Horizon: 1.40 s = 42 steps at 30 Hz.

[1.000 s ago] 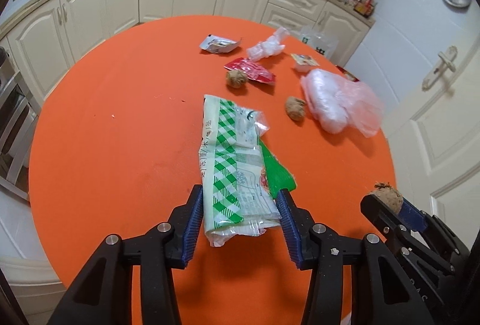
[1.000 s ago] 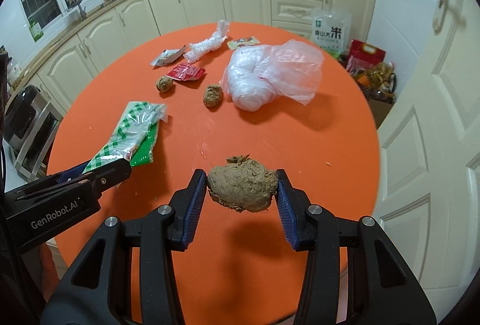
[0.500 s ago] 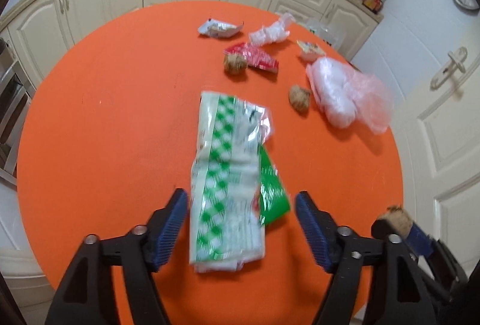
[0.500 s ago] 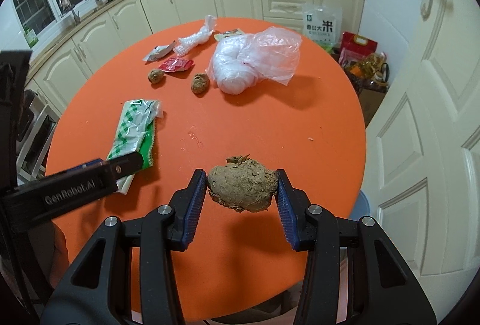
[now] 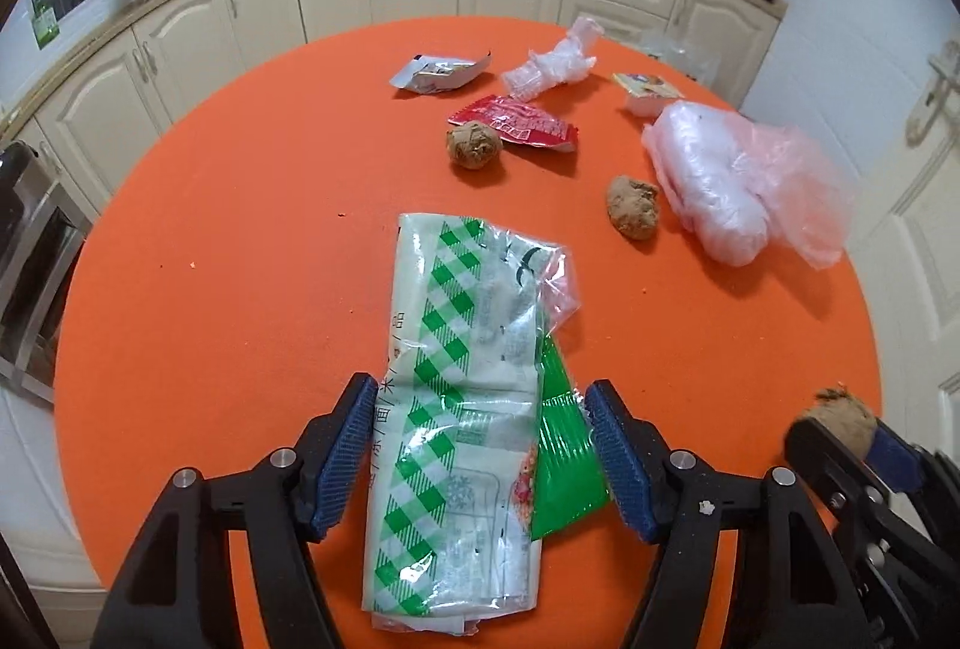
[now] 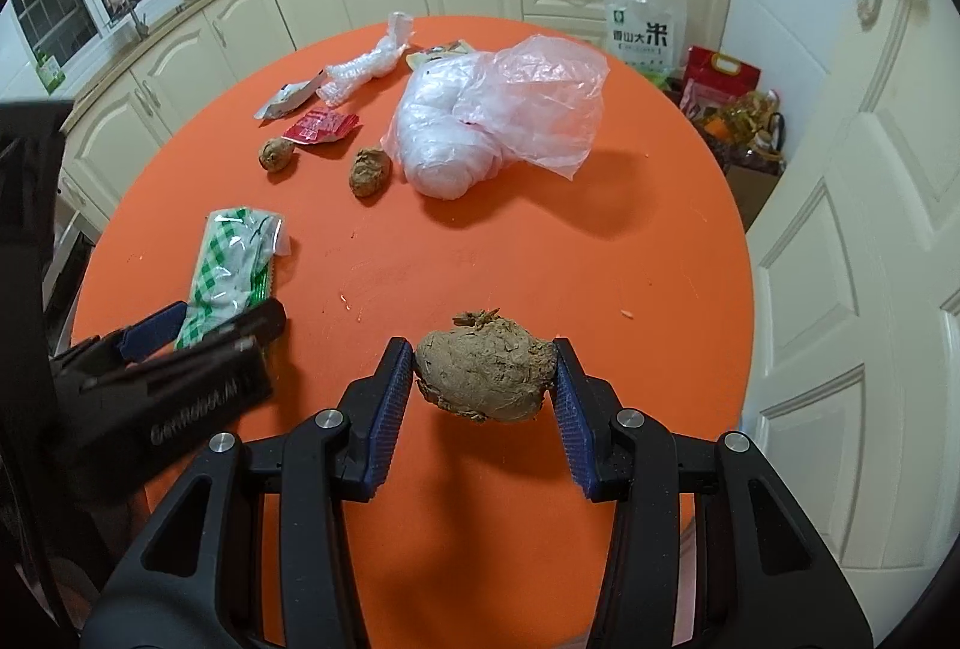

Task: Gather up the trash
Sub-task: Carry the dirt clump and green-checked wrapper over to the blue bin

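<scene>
On the orange table (image 5: pixel 240 229), the green-checked wrapper (image 5: pixel 462 409) lies flat between the spread fingers of the left gripper (image 5: pixel 480 445), apparently straddled so it can be pinched next. A brown clump (image 6: pixel 486 370) is clamped by the right gripper (image 6: pixel 483 397) and held clear above the table, seemingly for carrying off. 2 smaller clumps, other wrappers and a plastic bag (image 5: pixel 732 181) are left farther back.

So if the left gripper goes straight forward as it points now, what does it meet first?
The left gripper already straddles the green-checked wrapper, so its open fingers would slide along that first. Further ahead, probably the brown lump beside the red wrapper, though depth is unclear.
</scene>
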### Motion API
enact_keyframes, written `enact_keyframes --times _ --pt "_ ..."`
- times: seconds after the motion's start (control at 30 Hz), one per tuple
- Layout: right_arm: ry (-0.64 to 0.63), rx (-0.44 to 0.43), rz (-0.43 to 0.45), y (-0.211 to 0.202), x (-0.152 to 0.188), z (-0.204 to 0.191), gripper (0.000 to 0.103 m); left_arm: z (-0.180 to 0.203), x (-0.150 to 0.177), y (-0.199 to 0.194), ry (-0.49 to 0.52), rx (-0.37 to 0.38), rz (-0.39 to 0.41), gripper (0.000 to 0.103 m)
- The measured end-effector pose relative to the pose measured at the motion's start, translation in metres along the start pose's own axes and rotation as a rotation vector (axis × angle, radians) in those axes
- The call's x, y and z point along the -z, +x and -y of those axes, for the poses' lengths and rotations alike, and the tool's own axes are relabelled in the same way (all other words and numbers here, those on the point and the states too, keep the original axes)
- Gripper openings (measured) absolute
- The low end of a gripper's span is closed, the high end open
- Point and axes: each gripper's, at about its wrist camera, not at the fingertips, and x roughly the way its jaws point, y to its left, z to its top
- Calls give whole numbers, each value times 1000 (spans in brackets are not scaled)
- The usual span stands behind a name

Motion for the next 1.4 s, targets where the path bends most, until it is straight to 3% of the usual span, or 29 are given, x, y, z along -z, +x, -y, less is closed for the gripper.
enact_keyframes --times 0.47,0.83,0.93,1.1,1.4 --pt "8 3 16 -10 6 1 44 -13 7 -26 -17 43 4 49" --pt "11 9 54 -30 13 1 44 -6 20 -62 6 53 63 47" --pt "14 15 81 -42 14 3 43 2 25 -73 30 36 94 47" --pt "52 18 130 -63 17 16 44 26 33 -90 82 69 124 47" --pt "170 95 171 -98 40 76 43 96 45 -103 213 161 147 48"
